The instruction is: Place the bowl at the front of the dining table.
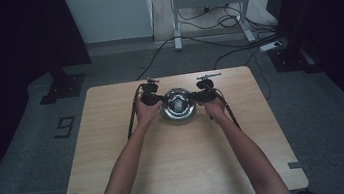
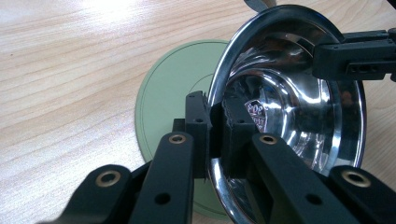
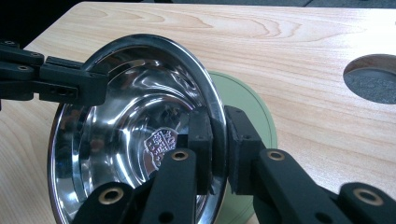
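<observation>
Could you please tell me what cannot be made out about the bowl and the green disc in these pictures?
- Green disc: partly hidden behind the steel bowl in both gripper views.
- Bowl's emblem: too small to read.
- Whether the bowl touches the disc: rim and left hand-held gripper hide it.
- High view: right hand-held gripper too small.

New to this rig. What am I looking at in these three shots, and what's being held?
No robot arm here: a person holds a hand-operated two-finger gripper in each hand. The high view looks down on the table from above the person's side. The left gripper and right gripper sit at opposite sides of a steel bowl. The other two shots come from cameras riding on the grippers, looking along their black fingers. In the left gripper view, the fingers clamp the bowl's rim; in the right gripper view, the fingers clamp the opposite rim. Under the bowl lies a green disc. Both grippers are shut on the bowl.
</observation>
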`<state>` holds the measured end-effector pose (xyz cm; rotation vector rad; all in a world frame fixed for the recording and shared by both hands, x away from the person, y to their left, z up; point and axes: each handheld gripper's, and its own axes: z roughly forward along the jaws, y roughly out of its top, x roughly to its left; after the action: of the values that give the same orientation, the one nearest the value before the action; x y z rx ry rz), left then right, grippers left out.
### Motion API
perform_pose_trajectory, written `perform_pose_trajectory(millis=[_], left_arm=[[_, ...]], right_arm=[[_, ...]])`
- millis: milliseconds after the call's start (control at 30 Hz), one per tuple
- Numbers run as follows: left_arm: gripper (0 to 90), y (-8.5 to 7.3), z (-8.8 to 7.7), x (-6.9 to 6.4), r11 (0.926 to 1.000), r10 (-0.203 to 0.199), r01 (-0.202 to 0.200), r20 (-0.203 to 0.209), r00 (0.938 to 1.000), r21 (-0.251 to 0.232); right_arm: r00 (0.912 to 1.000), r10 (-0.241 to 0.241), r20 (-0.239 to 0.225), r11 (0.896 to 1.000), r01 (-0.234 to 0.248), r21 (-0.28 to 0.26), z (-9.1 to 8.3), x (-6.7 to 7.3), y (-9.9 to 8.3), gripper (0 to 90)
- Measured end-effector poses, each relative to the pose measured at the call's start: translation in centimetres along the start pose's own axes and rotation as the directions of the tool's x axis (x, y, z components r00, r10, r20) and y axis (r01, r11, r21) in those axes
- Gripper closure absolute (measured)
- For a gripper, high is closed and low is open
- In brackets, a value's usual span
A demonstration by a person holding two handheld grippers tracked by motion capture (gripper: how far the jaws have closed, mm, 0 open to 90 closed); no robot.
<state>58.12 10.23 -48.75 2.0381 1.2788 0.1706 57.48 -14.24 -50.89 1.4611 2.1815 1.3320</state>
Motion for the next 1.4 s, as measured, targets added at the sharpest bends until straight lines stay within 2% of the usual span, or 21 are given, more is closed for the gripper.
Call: perform_pose_trajectory(millis=[133, 433, 633, 700, 1033, 1133, 1333, 1400], left_arm=[[82.8, 0.0, 0.1, 0.1, 1.0, -0.002, 0.002, -0.003, 1.0, 0.003], [81.9, 0.0, 0.4, 0.2, 0.9999, -0.013, 0.013, -0.016, 0.9998, 0.011], [76.7, -0.1, 0.8, 0.4, 0.9995, -0.022, 0.022, -0.022, 0.9995, 0.024], [73.4, -0.1, 0.9, 0.4, 0.9995, -0.022, 0.022, -0.022, 0.9995, 0.022], [67.9, -0.3, 1.3, 0.6, 0.9988, -0.033, 0.035, -0.03, 0.999, 0.034], [63.6, -0.4, 1.3, 0.8, 0.9989, -0.038, 0.039, -0.035, 0.9987, 0.028], [55.7, -0.4, 1.0, 0.9, 0.9995, -0.032, 0.032, -0.043, 0.9986, 0.005], [48.7, -0.4, 0.9, 0.9, 0.9996, -0.029, 0.029, -0.049, 0.9984, -0.006]], right_arm=[[0.9999, 0.012, -0.006, 1.0, -0.012, -0.008, 0.1, 0.0, 0.0, 81.7], [0.9998, -0.007, 0.021, 1.0, 0.007, -0.011, 0.6, 0.2, 0.0, 78.4], [0.9993, -0.025, 0.029, 1.0, 0.025, -0.005, 1.0, 0.7, 0.4, 75.3], [0.9983, -0.039, 0.044, 0.999, 0.038, 0.01, 1.2, 0.8, 0.5, 73.4], [0.9962, -0.043, 0.076, 0.998, 0.039, 0.055, 1.6, 0.6, 0.2, 66.9], [0.9962, -0.033, 0.081, 0.997, 0.027, 0.07, 1.8, 0.3, 0.0, 66.4], [0.9972, -0.025, 0.071, 0.998, 0.02, 0.062, 1.7, 0.2, 0.0, 62.5], [0.9971, -0.021, 0.074, 0.998, 0.017, 0.057, 1.6, 0.2, 0.0, 61.7]])
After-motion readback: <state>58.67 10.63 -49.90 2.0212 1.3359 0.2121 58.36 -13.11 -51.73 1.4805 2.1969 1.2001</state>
